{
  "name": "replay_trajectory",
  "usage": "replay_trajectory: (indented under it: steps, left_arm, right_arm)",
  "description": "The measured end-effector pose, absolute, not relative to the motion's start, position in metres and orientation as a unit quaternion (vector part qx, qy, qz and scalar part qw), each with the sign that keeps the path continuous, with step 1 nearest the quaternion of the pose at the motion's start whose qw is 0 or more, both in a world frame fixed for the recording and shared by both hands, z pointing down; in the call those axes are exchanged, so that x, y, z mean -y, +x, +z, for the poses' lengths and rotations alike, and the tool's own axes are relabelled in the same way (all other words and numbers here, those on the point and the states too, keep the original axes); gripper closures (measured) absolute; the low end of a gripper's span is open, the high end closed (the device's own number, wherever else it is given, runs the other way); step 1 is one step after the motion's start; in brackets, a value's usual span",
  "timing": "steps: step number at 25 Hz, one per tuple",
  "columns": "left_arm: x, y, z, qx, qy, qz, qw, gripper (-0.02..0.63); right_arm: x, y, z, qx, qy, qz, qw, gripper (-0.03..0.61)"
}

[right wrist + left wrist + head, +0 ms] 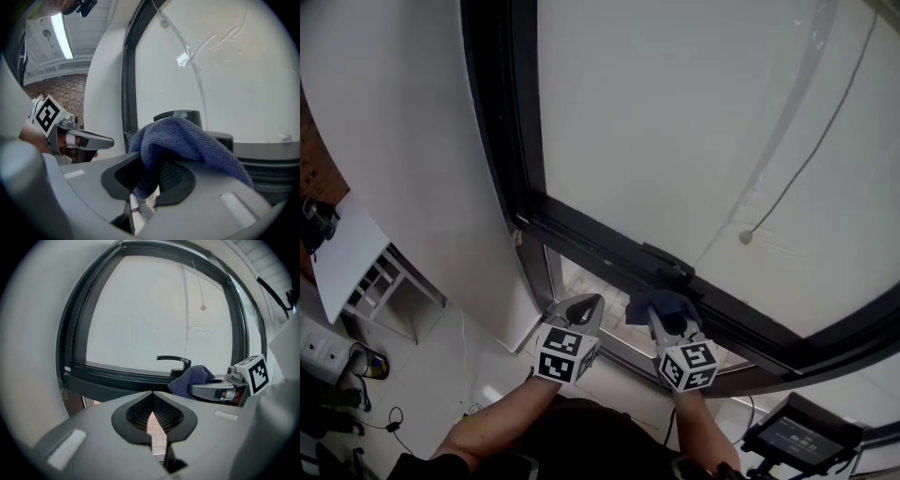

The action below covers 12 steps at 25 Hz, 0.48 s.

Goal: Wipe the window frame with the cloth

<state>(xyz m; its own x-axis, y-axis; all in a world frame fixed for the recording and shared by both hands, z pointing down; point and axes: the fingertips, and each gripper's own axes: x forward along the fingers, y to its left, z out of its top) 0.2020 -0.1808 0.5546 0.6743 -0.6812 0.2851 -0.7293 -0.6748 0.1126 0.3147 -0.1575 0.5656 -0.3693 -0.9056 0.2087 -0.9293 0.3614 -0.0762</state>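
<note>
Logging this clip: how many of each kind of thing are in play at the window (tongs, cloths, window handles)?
2 tongs: left tongs, right tongs
1 cloth, blue, gripped in the right tongs
1 window handle, black
Total: 4

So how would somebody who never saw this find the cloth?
Find the big window's black frame, then its bottom bar with the black handle. Right by that handle, the right gripper is clamped on the cloth, the only soft, dark blue thing there.
</note>
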Motion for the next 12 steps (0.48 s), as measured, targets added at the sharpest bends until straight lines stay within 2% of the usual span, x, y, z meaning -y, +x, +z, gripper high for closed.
replay_trajectory:
  steps: [12]
  left_arm:
    - [0.213,0.139,0.56,0.429,0.889,0.1,0.124,0.62]
  right_arm:
    - [0.199,0.26,0.568,0.834,0.539,0.092,0.071,0.511]
